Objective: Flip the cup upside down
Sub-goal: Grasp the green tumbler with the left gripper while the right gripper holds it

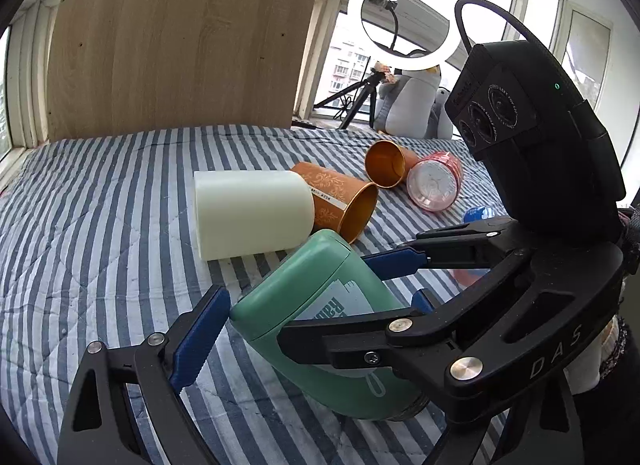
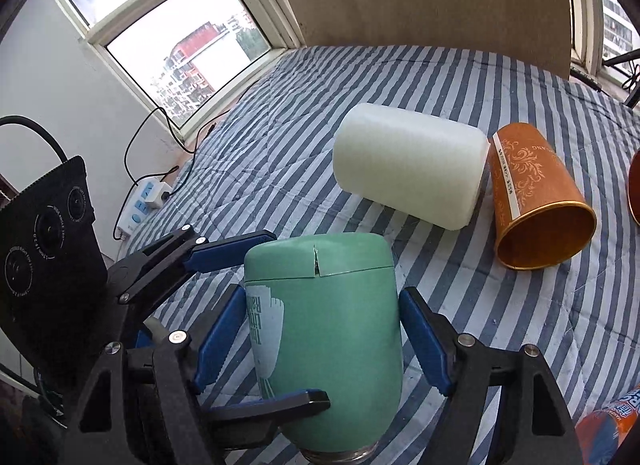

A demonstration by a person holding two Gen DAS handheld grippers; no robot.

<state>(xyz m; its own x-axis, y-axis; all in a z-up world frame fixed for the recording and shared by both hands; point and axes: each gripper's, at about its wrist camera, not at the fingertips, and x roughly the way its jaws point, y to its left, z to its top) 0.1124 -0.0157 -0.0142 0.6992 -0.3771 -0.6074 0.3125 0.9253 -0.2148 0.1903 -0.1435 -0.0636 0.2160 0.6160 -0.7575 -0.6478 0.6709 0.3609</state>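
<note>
- The green cup (image 2: 324,329) hangs above the striped bedspread (image 2: 280,113), base toward the white cup, metal mouth ring toward the right wrist camera.
- The right gripper (image 2: 320,341) flanks the cup with its blue pads (image 2: 424,341) a little off the walls; whether they touch I cannot tell.
- The left gripper (image 1: 320,319) straddles the cup, jaws apart, only one pad visible.
- Risk: with neither claw clearly clamped, the smooth cup could slip and roll on the soft quilt.
- Writing: the cup's pale print is unreadable; "DAS" marks the gripper frame.
- Beyond lie the white cup (image 2: 408,173) and an orange cup (image 2: 536,201).
</note>
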